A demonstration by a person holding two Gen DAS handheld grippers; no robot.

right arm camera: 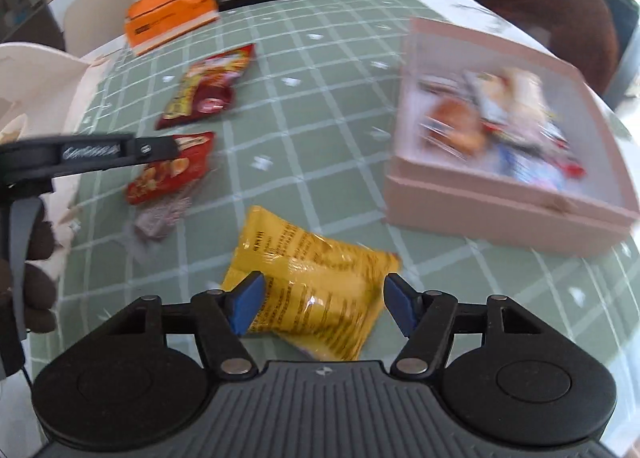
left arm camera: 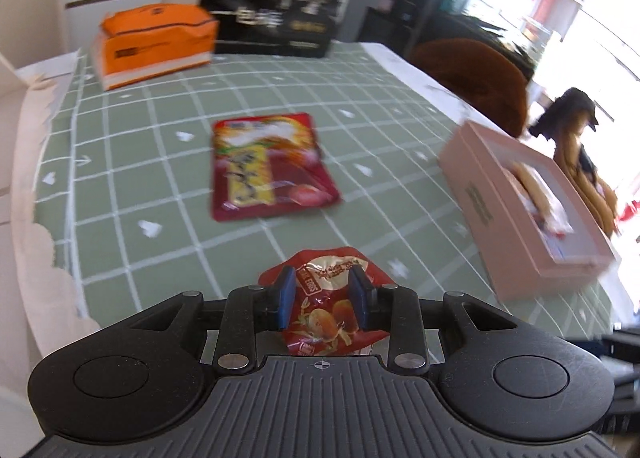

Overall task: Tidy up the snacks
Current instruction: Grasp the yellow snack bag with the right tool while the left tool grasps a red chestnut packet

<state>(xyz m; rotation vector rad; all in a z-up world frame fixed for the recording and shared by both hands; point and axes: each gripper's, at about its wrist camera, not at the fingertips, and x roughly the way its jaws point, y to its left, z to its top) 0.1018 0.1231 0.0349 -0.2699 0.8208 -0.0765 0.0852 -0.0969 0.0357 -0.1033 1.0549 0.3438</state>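
Observation:
My left gripper (left arm camera: 322, 295) is shut on a small red snack packet (left arm camera: 328, 318), its blue pads pressing both sides just above the green checked tablecloth (left arm camera: 160, 186). The right wrist view shows the same left gripper (right arm camera: 172, 146) over that red packet (right arm camera: 172, 174). My right gripper (right arm camera: 323, 308) is shut on a yellow snack packet (right arm camera: 312, 278), one pad at each edge. An open pink box (right arm camera: 500, 210) with several snacks inside stands to the right, also in the left wrist view as the pink box (left arm camera: 520, 226). A larger red packet (left arm camera: 268, 166) lies flat mid-table.
An orange pack (left arm camera: 156, 42) and a black carton (left arm camera: 272, 6) stand at the table's far edge. A brown chair back (left arm camera: 472, 74) rises behind the far right side. A gloved hand (right arm camera: 36, 258) holds the left gripper at the left edge.

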